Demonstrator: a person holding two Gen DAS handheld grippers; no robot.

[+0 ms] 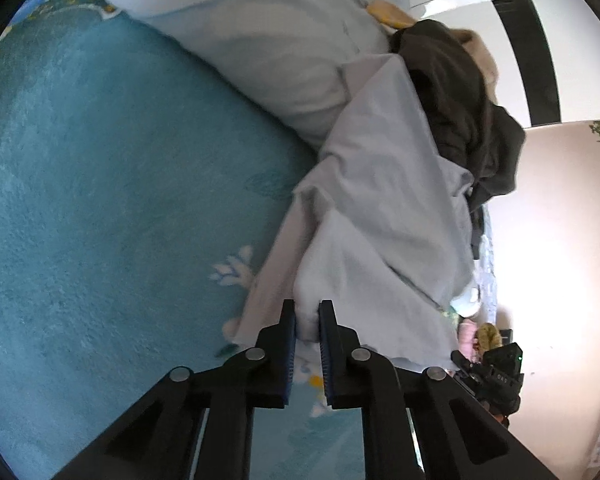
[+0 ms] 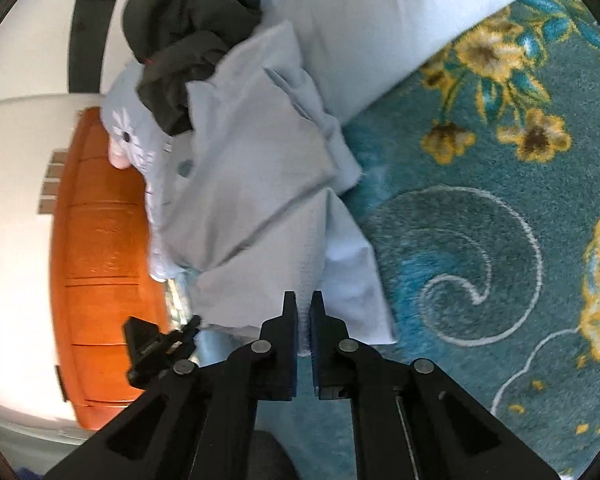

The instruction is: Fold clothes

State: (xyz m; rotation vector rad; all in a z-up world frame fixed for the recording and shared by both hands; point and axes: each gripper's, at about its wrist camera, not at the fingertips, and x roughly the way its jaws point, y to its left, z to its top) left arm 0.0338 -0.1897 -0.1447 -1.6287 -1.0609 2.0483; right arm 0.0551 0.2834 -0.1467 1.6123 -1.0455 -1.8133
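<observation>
A pale blue-grey garment (image 1: 384, 216) lies crumpled on a teal patterned blanket (image 1: 100, 200). My left gripper (image 1: 308, 310) is shut on its near edge, with cloth bunched between the blue pads. In the right wrist view the same garment (image 2: 256, 184) shows with several folds, and my right gripper (image 2: 303, 300) is shut on another part of its near edge. The garment is lifted a little between the two grippers. Each gripper shows in the other's view, the right one in the left wrist view (image 1: 496, 376) and the left one in the right wrist view (image 2: 156, 344).
A dark grey garment (image 1: 460, 104) lies heaped on the far end of the pale one, also in the right wrist view (image 2: 188, 32). A white pillow (image 1: 260, 36) lies behind. An orange wooden bed frame (image 2: 100, 240) runs along the blanket's (image 2: 480, 220) edge.
</observation>
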